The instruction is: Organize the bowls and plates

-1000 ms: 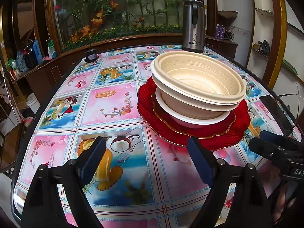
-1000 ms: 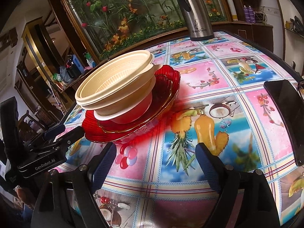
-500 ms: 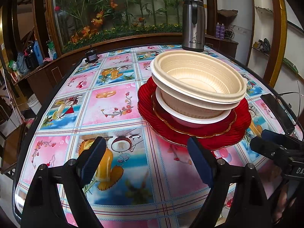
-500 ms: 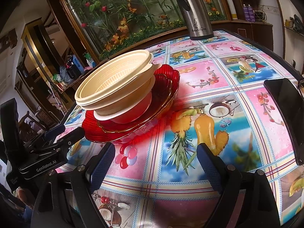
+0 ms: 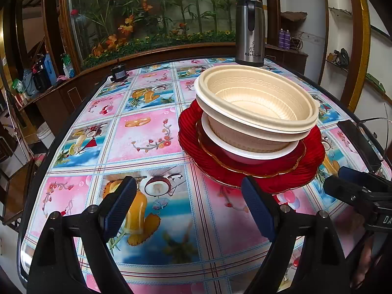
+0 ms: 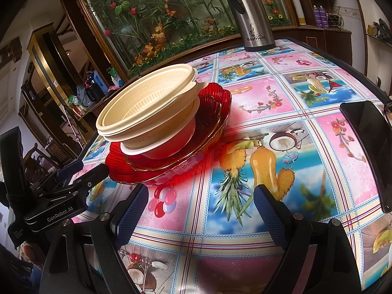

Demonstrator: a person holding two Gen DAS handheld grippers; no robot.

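One stack stands on the table: two nested cream bowls (image 5: 257, 105) (image 6: 149, 105) sit in a red bowl with a white rim (image 5: 247, 152) (image 6: 171, 142), on a small red plate with a gold edge (image 5: 213, 154) (image 6: 210, 120), on a large ribbed red plate (image 5: 308, 169) (image 6: 220, 93). My left gripper (image 5: 188, 208) is open and holds nothing, in front of the stack and to its left. My right gripper (image 6: 201, 213) is open too, in front of the stack and to its right. Each gripper shows at the edge of the other's view: the right (image 5: 352, 191), the left (image 6: 73, 178).
A steel thermos jug (image 5: 250, 41) (image 6: 252, 17) stands at the table's far edge. A black phone (image 6: 367, 142) (image 5: 357, 142) lies at the right edge. A small black object (image 5: 118, 73) sits at the far left corner. The fruit-print tablecloth (image 5: 147, 137) covers the table.
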